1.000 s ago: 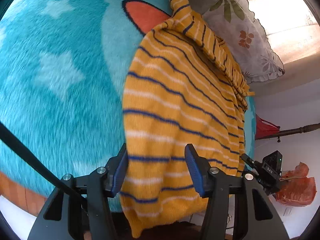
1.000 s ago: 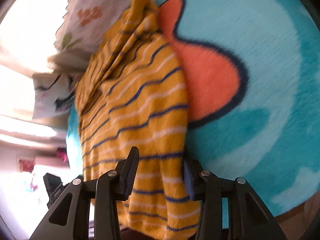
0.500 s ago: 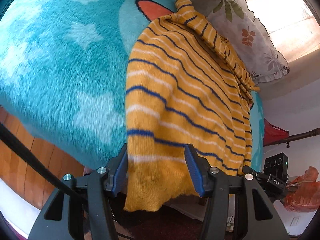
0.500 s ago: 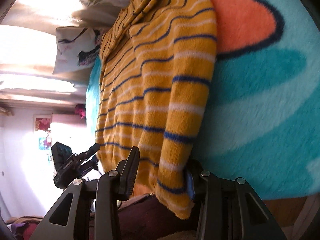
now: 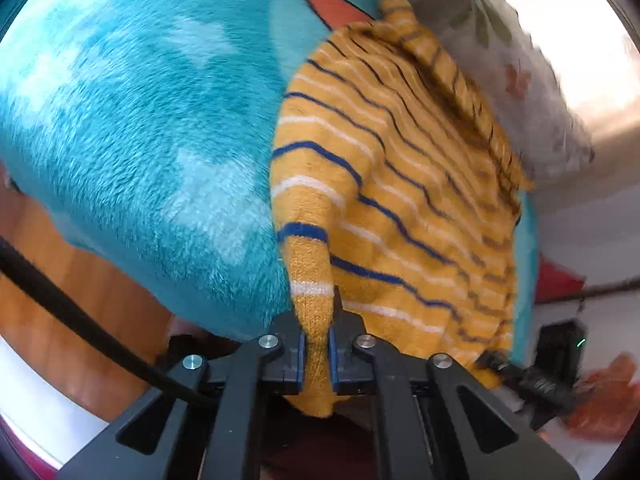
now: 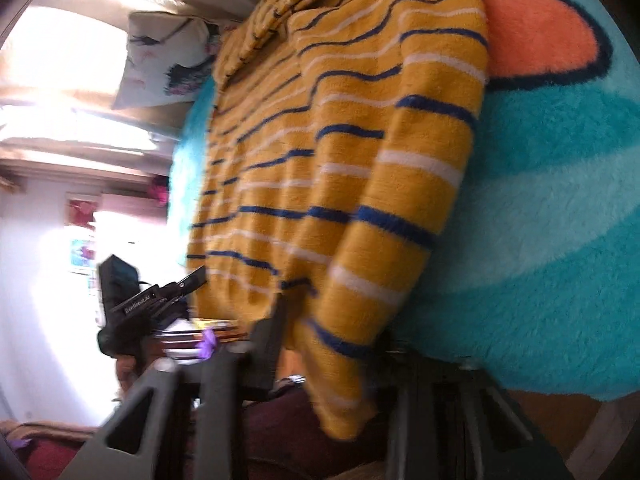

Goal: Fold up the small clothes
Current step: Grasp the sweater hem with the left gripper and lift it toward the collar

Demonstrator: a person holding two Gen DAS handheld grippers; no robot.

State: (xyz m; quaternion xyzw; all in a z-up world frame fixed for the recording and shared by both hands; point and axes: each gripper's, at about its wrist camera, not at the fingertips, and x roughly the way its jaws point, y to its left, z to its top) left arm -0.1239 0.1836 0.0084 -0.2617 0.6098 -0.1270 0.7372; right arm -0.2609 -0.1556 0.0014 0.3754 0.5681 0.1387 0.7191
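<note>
Left tongs [image 5: 316, 354] are pinching the near hem corner of the yellow striped sweater [image 5: 404, 184], fabric bunched tight between the pads. Right tongs [image 6: 332, 356] straddle the other hem corner, too blurred to tell whether they grip. The sweater stretches ahead of both tongs over the turquoise plush blanket [image 5: 132, 128], floral pillows [image 6: 160, 60] beyond. No fold visible yet; I'd say it's all still to come. No containers in sight.
</note>
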